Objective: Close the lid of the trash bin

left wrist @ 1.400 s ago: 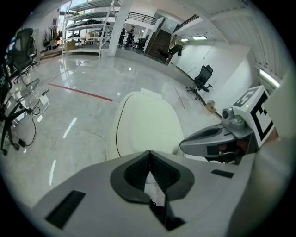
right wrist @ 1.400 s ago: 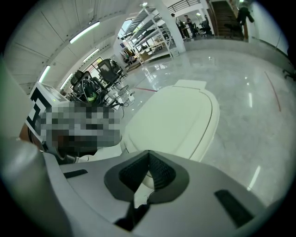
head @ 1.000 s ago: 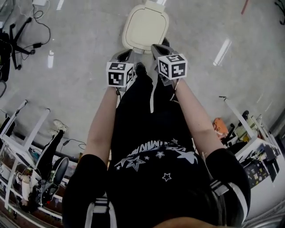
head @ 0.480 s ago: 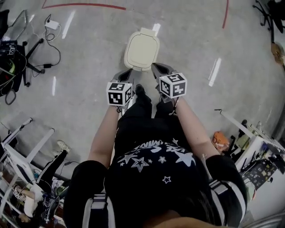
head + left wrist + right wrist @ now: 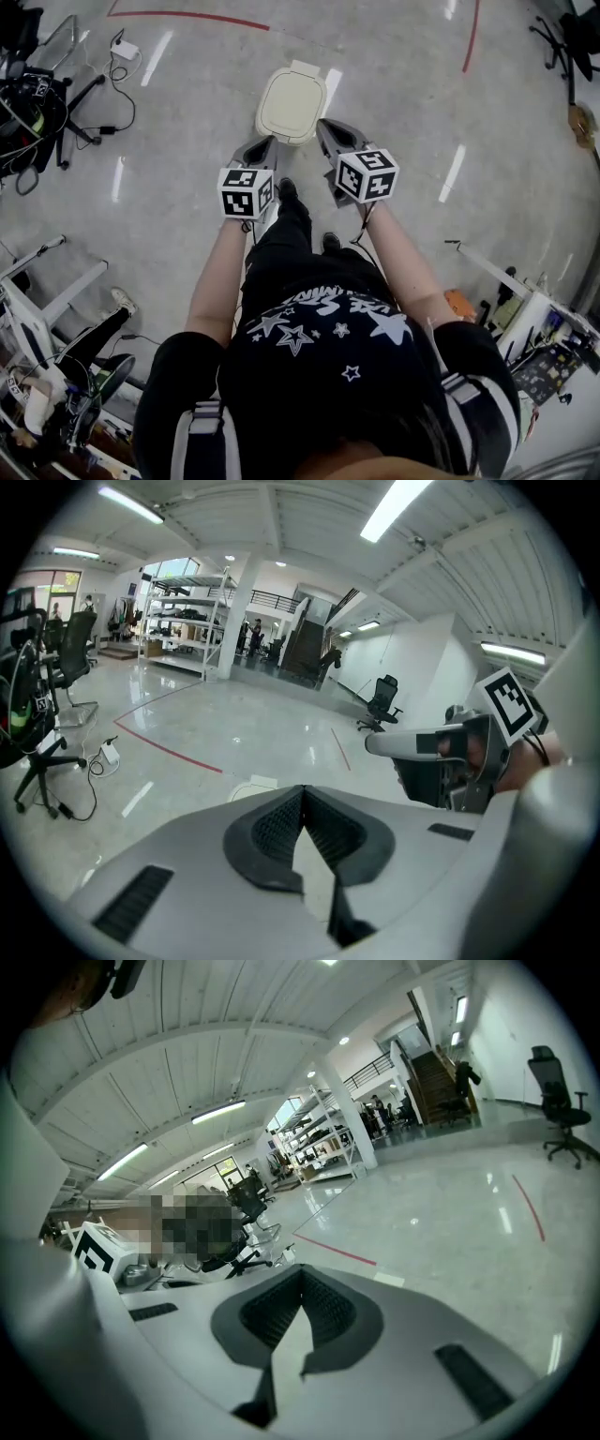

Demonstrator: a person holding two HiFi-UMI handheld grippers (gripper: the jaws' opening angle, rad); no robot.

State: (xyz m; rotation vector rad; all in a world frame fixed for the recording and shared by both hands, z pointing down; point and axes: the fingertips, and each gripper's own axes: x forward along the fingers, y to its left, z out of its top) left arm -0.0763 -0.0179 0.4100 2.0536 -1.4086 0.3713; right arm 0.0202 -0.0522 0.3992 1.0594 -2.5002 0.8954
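On the floor point(image 5: 187, 112) straight ahead of me, the trash bin point(image 5: 306, 67) shows its cream lid point(image 5: 291, 101) flat to the head view, so I judge it down or nearly so. My left gripper point(image 5: 265, 145) and right gripper point(image 5: 325, 129) hang at its near edge, each pinched tip to tip on nothing. To seat it, I'd press the lid's middle gently, not its rim.

Dead ahead on the floor point(image 5: 178, 141), trash bin point(image 5: 292, 104). Near its front edge, left gripper point(image 5: 260, 150) at the left corner, right gripper point(image 5: 330, 133) at the right. Beyond the bin, red line point(image 5: 187, 16); far left, cables point(image 5: 114, 80) beside a chair base point(image 5: 42, 84).
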